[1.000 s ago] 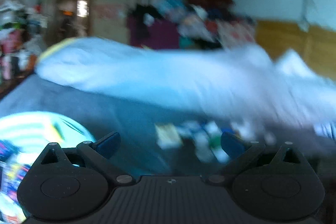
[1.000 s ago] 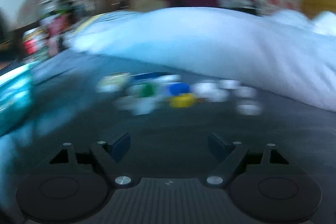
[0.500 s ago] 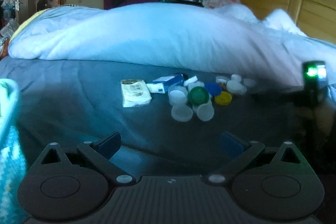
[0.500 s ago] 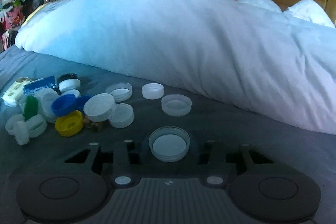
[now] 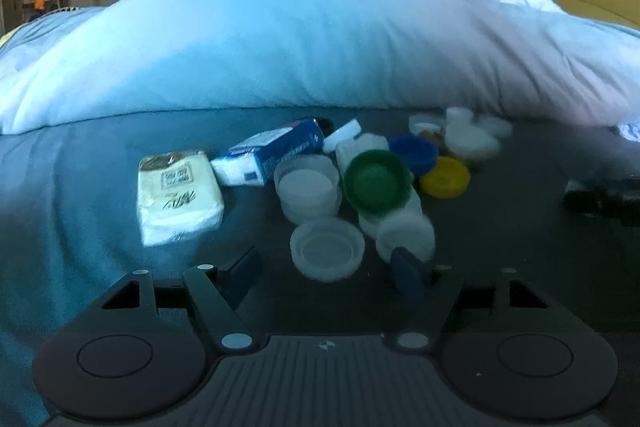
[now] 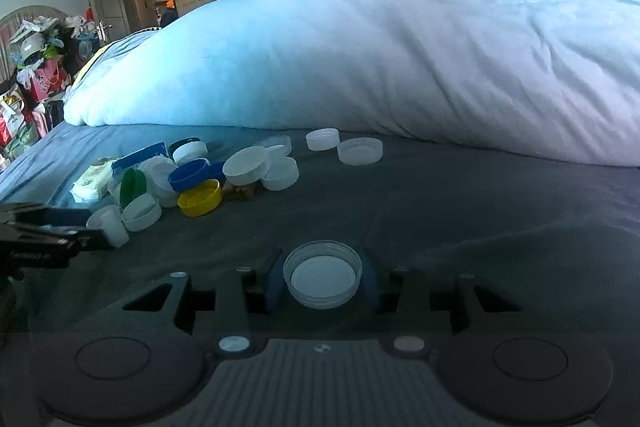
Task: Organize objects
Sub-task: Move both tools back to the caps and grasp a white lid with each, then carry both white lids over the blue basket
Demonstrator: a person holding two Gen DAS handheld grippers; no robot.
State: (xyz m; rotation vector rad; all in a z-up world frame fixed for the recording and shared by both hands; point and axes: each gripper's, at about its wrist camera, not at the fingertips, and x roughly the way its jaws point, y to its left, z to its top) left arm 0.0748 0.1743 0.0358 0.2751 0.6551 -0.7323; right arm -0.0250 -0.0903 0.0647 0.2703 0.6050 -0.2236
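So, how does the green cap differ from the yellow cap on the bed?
The green cap stands tilted on its edge, leaning on white caps, while the yellow cap lies flat on the dark sheet. The green cap's hollow faces the left gripper; the yellow cap's opens upward. The green one also looks somewhat larger, though it is nearer. Both are round, hollow plastic caps in the same pile.

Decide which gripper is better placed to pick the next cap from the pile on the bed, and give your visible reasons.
Left. The left gripper is open and empty, with a clear cap lying between its fingers. The right gripper is already shut on a translucent cap, away from the pile.
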